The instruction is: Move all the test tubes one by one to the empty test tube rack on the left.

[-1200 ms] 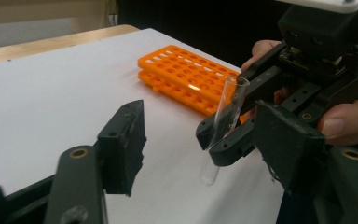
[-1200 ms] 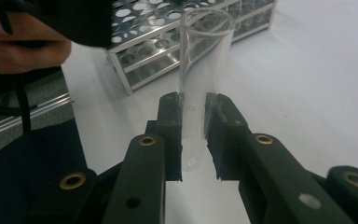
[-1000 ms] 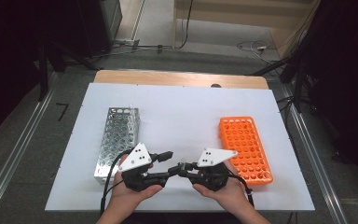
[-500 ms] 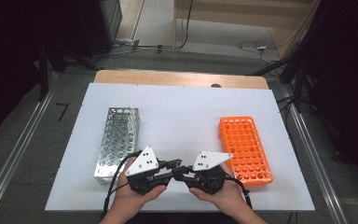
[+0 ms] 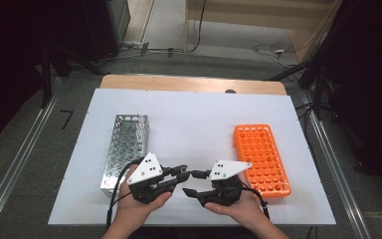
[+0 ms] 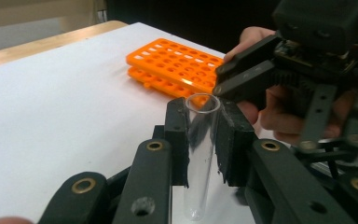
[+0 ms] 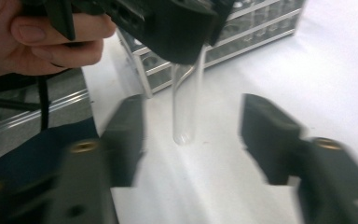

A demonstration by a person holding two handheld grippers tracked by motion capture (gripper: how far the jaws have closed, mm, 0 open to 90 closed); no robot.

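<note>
A clear glass test tube [image 6: 198,186] stands between the pads of my left gripper [image 6: 200,112], which is shut on it just below its open rim. The tube [image 7: 185,107] hangs from the left gripper [image 7: 182,28] with its round bottom over the white table. My right gripper [image 7: 196,140] has just been opening. Its jaws stand apart on either side of the tube's lower end without touching it. In the high view the left gripper [image 5: 181,173] and right gripper [image 5: 195,182] meet tip to tip near the table's front edge.
A metal tube rack [image 5: 124,149] lies to the left of the hands. An orange tube rack [image 5: 261,159] lies to the right, with empty holes [image 6: 177,65]. White table surface [image 5: 194,119] stretches behind the grippers.
The left gripper closed in on the right gripper's tip and shut on the tube. The right gripper's jaws have spread apart. Both hands stay near the front edge.
</note>
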